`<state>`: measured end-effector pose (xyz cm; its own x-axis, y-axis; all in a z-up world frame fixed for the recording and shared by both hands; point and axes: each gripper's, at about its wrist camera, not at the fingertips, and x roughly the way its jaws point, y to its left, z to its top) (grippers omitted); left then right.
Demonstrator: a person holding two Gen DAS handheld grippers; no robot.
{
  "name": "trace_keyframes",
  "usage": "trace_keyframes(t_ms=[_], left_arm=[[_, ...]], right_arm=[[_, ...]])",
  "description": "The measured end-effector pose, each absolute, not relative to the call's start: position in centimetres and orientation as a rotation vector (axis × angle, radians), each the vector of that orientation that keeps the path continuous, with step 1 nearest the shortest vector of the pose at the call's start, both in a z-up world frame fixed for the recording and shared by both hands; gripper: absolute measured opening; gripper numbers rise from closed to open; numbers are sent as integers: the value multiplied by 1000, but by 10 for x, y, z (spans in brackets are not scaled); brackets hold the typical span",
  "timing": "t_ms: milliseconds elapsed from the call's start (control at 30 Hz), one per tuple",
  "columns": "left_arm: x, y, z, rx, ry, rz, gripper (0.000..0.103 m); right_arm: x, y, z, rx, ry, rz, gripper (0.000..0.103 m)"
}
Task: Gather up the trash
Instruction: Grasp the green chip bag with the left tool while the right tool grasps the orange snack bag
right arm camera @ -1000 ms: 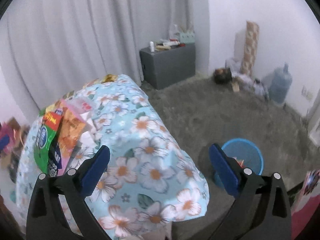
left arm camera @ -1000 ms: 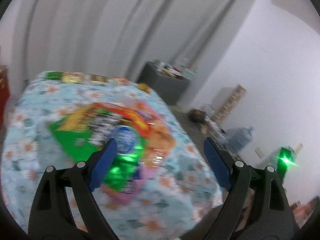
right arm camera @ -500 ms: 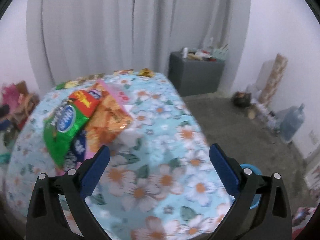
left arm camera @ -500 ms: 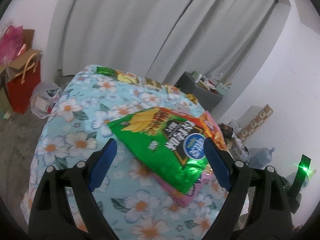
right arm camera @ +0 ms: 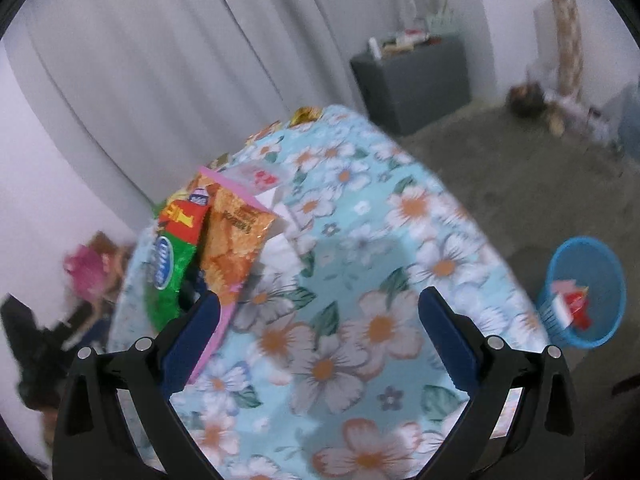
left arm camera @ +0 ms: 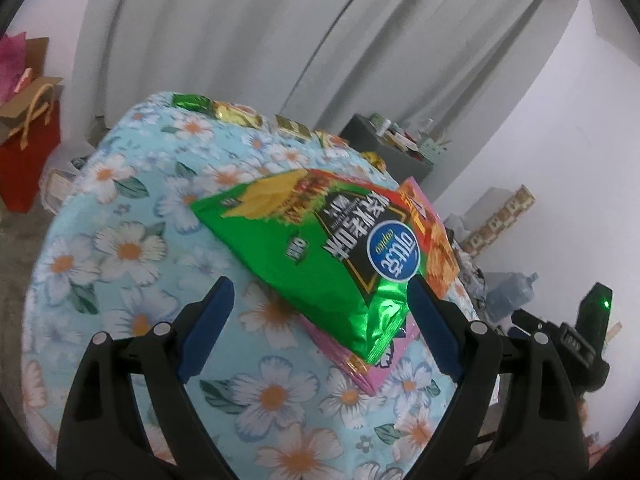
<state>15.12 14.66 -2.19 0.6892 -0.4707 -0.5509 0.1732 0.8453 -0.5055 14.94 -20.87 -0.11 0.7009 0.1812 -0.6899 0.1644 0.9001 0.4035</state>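
A green snack bag point(left arm camera: 320, 256) is seen on a table covered with a light-blue flowered cloth point(left arm camera: 120, 248). The bag is shiny and crinkled, with a blue round logo, a black panel with white letters and a red band at its far end. It lies on top of an orange snack bag point(left arm camera: 438, 240) and a flat pink packet point(left arm camera: 360, 364), so the three are stacked and touching. In the right wrist view the same pile is found at the left part of the cloth, with the orange bag point(right arm camera: 236, 248) beside the green one point(right arm camera: 168, 276). Several small wrappers point(left arm camera: 236, 114) are lined along the far edge of the table.

The left gripper point(left arm camera: 320, 324) is tilted downward over the near corner of the green bag, and its blue fingers point(left arm camera: 206, 328) are spread wide, one on each side of the corner, without pressing it. The right gripper point(right arm camera: 320, 336) is also pointed down at the cloth, with its jaws wide apart and nothing held between them. A blue basket point(right arm camera: 584, 296) with some red and white trash inside is seen on the floor at the right.
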Motion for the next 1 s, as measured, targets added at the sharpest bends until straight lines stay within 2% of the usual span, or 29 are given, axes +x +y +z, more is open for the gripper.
trace_keyframes(t_ms=[233,533,667,733,867,1000], left_arm=[[167,151,-47,-444,773,-362,84],[175,166,-60,-506,792,-363,83],[174,163,-60,-530,781,-429,75],[176,161,-63,-535,795,-441,64],[177,160,-69,-574,817,-461,53],[176,162,-72,-615,826,-481,49]], right_arm=[[164,-181,-3,553,789,266,79],[195,-124,-3,443,833,381,59],[207,-120,-8,494,847,413,58],[215,-118,-11,510,862,410,55],[227,-112,-21,561,890,439,51],[234,-104,-33,604,926,464,37]])
